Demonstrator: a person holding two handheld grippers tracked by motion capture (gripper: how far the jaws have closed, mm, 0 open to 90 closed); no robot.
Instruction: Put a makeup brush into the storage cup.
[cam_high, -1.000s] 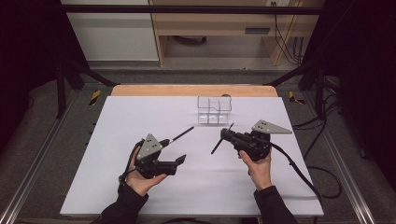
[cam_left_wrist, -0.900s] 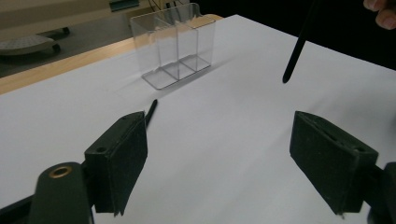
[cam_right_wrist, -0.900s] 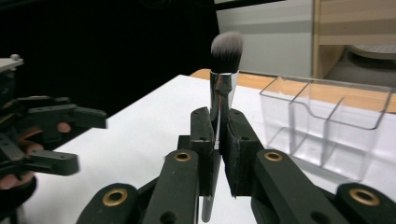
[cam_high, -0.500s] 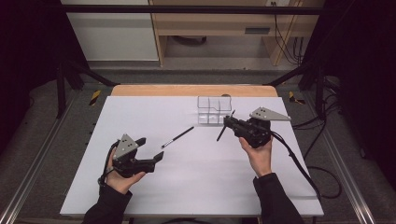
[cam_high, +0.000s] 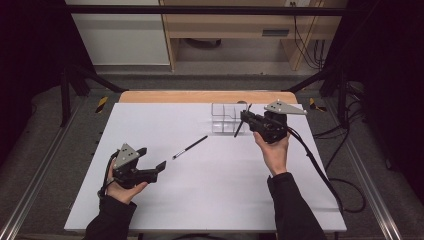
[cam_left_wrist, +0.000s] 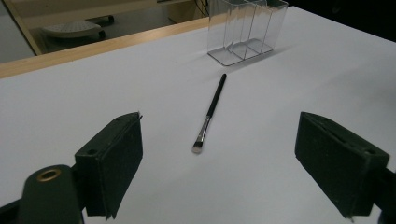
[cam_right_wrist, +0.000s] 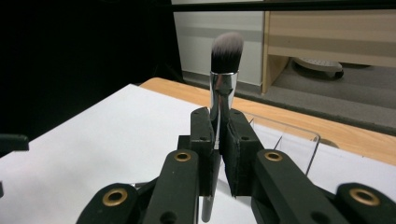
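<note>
Since a second ago, your left gripper (cam_high: 161, 166) has drawn back toward the tabletop's near left corner, its jaws having just been opening, and your right gripper (cam_high: 243, 119) has carried its brush away from you to the clear organizer (cam_high: 223, 118). Nearest you, the left gripper's jaws stand wide with nothing between them, aimed at the thin brush (cam_left_wrist: 209, 113), which lies flat mid-tabletop just ahead of them. Farther off, toward the far edge, your right gripper is clamped on the thick brush (cam_right_wrist: 224, 70), bristles up, over the organizer's right end.
</note>
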